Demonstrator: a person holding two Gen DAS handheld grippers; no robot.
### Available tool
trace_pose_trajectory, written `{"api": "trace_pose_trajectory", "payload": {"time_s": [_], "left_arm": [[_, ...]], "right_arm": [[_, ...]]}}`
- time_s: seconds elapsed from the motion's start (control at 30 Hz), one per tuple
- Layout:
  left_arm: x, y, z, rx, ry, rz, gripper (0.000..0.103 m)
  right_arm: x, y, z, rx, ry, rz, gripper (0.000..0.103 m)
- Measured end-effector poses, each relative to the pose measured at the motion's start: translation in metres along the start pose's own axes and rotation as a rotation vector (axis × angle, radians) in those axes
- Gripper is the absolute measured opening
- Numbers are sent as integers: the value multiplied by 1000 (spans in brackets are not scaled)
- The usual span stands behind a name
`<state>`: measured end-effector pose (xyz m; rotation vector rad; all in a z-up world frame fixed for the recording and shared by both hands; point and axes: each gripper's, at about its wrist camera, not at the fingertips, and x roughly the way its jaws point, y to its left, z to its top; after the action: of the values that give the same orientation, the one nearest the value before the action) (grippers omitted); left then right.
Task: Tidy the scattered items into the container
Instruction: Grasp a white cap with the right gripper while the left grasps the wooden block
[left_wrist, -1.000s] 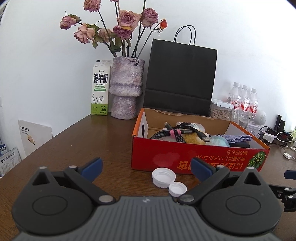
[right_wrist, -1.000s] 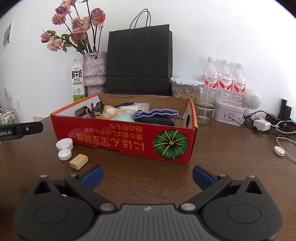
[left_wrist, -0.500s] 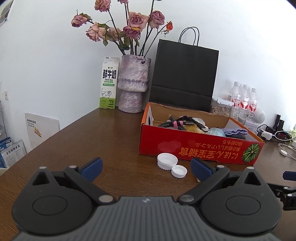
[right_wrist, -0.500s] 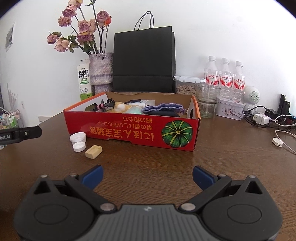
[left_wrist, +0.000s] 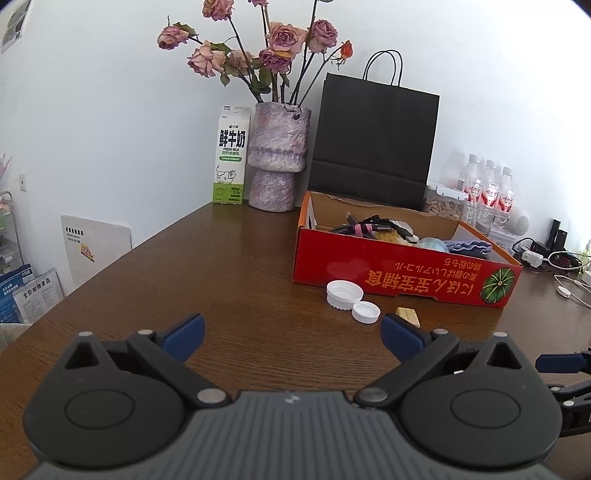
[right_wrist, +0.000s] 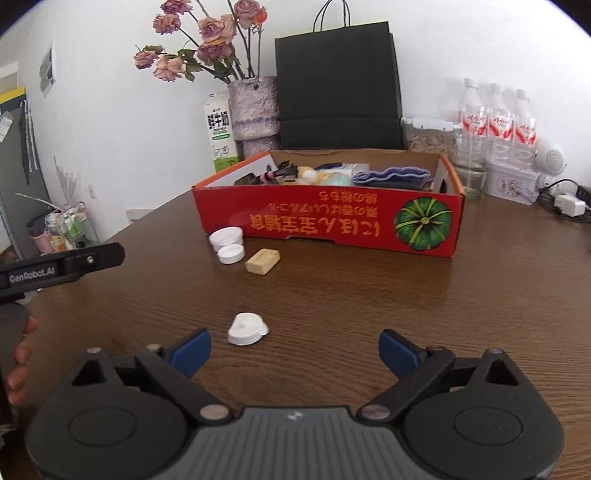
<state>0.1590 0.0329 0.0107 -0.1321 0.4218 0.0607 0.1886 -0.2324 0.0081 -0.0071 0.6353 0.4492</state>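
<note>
Both claws spread wide, holding nothing; right gripper (right_wrist: 295, 349) sits nearest the small white roll (right_wrist: 246, 328) toward the table's (right_wrist: 406, 302) near edge; two caps (right_wrist: 226, 236) and tan block (right_wrist: 262, 261) lie against the red box's (right_wrist: 332, 221) front wall; all light, rigid, probably slippery; pinch across the sides.

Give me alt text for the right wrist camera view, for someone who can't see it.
An open right gripper hovers low over a brown wooden table, with a small white tape roll just ahead of its left finger. Farther off, two white caps and a tan block lie before a red cardboard box filled with oddments.
</note>
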Motion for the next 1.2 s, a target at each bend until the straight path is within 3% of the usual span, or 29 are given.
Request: {"api": "trace_pose_trajectory", "payload": {"time_s": [0.2, 0.27, 0.4, 0.5, 0.9, 1.2], "left_arm": [[-6, 12, -2, -20, 1, 27, 103], [-6, 17, -4, -23, 7, 36, 103], [-4, 22, -4, -39, 16, 43, 103], [-1, 21, -4, -37, 28, 41, 103], [5, 3, 0, 3, 44, 13, 103], [27, -30, 10, 33, 80, -66, 103]], "right_arm": [[24, 20, 7, -53, 45, 31, 74], [31, 25, 10, -67, 60, 27, 60], [37, 32, 11, -109, 69, 7, 45], [37, 35, 11, -130, 67, 4, 28], [30, 19, 19, -125, 23, -24, 26], [27, -15, 41, -70, -59, -89, 26]]}}
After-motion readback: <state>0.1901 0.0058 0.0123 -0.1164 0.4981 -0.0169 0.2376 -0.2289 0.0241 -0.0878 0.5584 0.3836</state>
